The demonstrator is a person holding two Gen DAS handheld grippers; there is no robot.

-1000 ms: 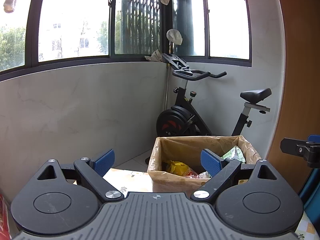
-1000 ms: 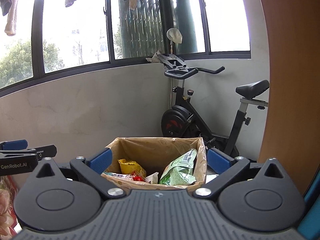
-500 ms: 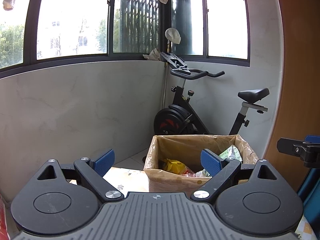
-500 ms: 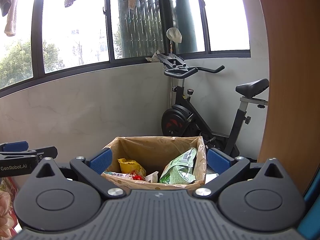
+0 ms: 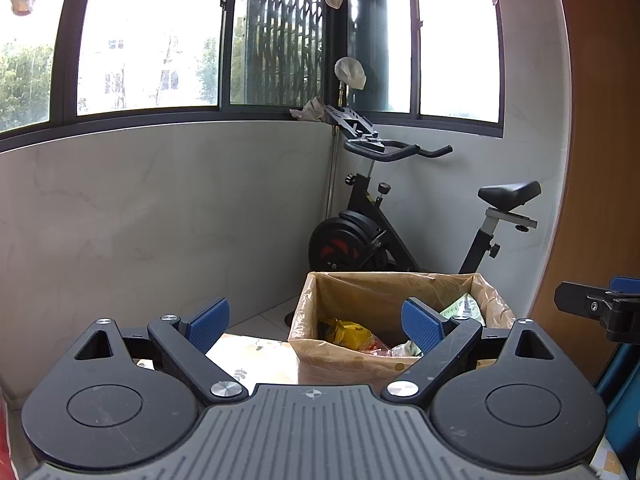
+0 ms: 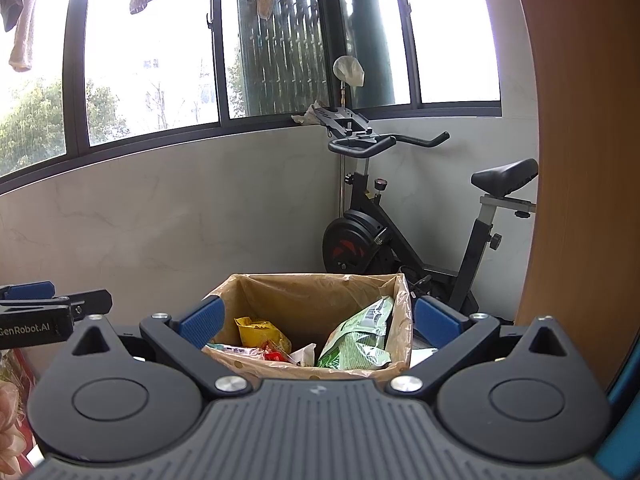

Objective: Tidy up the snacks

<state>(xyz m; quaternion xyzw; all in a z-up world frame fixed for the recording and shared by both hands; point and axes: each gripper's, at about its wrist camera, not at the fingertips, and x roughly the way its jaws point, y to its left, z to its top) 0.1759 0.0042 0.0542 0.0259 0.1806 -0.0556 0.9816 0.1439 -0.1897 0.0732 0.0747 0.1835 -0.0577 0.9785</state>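
Observation:
A cardboard box lined with a brown bag (image 5: 344,364) (image 6: 312,296) stands on the table ahead. Inside lie a yellow snack packet (image 6: 260,330) (image 5: 348,332), a green snack bag (image 6: 360,338) (image 5: 460,308) leaning on the right wall, and small red and white packets (image 6: 276,354). My left gripper (image 5: 316,322) is open and empty, in front of and left of the box. My right gripper (image 6: 318,318) is open and empty, level with the box's near rim, with its fingers framing the box.
An exercise bike (image 5: 384,224) (image 6: 400,232) stands behind the box in the corner under the windows. A wooden panel (image 6: 588,160) rises at the right. A floral tablecloth (image 5: 248,354) shows left of the box. Red packaging (image 6: 16,364) lies at the far left.
The left gripper's view has shifted slightly, so the box sits a little higher and more to the left. The right gripper is almost still. Both stay open.

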